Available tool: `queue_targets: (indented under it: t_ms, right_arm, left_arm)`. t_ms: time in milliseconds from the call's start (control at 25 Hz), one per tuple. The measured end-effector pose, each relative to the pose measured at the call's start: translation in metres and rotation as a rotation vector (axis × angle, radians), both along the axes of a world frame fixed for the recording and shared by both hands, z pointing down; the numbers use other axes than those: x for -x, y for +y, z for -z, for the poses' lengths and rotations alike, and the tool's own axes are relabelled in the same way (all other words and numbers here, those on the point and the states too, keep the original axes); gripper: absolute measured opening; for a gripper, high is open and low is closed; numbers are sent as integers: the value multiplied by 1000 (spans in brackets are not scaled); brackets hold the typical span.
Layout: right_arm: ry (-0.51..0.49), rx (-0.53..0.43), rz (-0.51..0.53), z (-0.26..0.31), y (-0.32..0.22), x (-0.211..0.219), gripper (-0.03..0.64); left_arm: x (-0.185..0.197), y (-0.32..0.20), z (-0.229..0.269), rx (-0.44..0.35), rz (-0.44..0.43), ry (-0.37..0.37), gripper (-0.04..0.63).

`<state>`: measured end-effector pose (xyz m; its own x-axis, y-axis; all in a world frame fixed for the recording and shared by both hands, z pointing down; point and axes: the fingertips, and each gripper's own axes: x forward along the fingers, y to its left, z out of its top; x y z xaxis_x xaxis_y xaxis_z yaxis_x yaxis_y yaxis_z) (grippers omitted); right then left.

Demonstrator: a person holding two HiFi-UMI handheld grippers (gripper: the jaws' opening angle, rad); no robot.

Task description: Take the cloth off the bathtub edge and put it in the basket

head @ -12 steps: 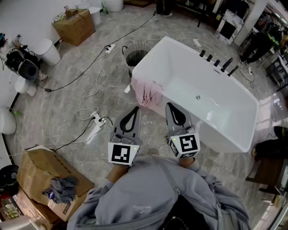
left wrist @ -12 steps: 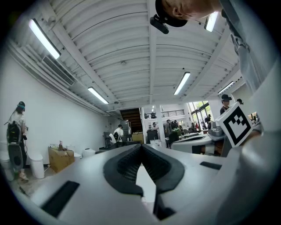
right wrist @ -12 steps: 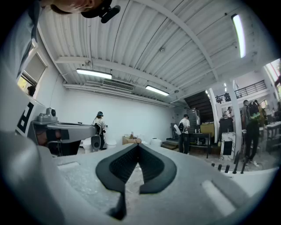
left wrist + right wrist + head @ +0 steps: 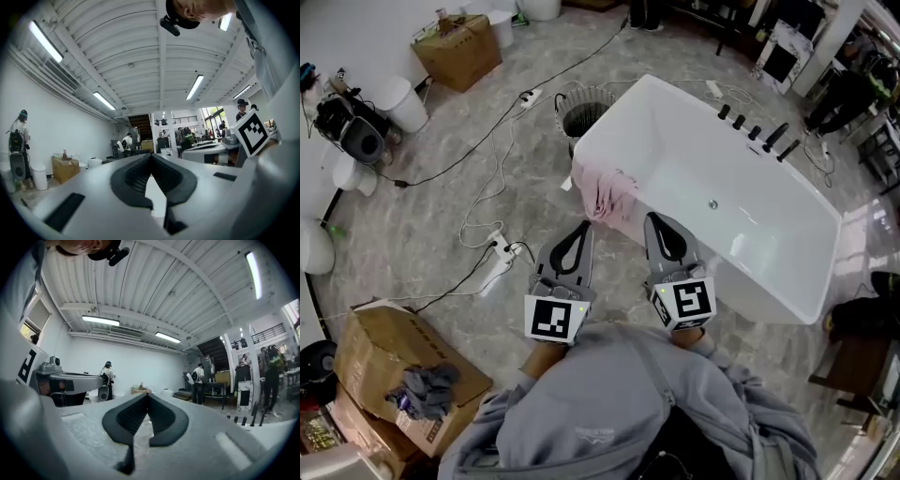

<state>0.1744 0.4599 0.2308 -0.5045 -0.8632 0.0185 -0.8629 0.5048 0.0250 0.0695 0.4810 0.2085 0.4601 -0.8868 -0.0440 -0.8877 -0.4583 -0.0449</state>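
A pink cloth hangs over the near left edge of the white bathtub. Behind the tub's far left corner stands a dark wire basket. My left gripper is held shut and empty in front of my chest, pointing at the floor just below the cloth. My right gripper is beside it, also shut and empty, its tips over the tub's near rim. In the gripper views the left gripper and right gripper both tilt upward toward the ceiling, with their dark pads together.
White cables and a power strip lie on the marble floor left of the grippers. An open cardboard box with grey rags sits at lower left, another box at the top left. Black tap fittings line the tub's far rim.
The view has shifted slightly; both grippers stay shut in the same place.
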Motion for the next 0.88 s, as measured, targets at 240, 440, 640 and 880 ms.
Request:
queue_targets:
  t_ms: [240,440,640,880]
  right_arm:
    - [16,-48,25,8,-7,-14,5]
    - [3,-17,39,-5,-15,-18,5]
    - [-15,6,47,-13,-31,-14,5]
    - [-15,31,42,-28,-75,2,5]
  left_arm:
    - [-7,-8,0,3,41,-3,6]
    - [11,-15,-5,-7,120,-12,6]
    - [20,-26,-10,-10,140,-7,6]
    - [28,-69,-24,6,116,-5,6]
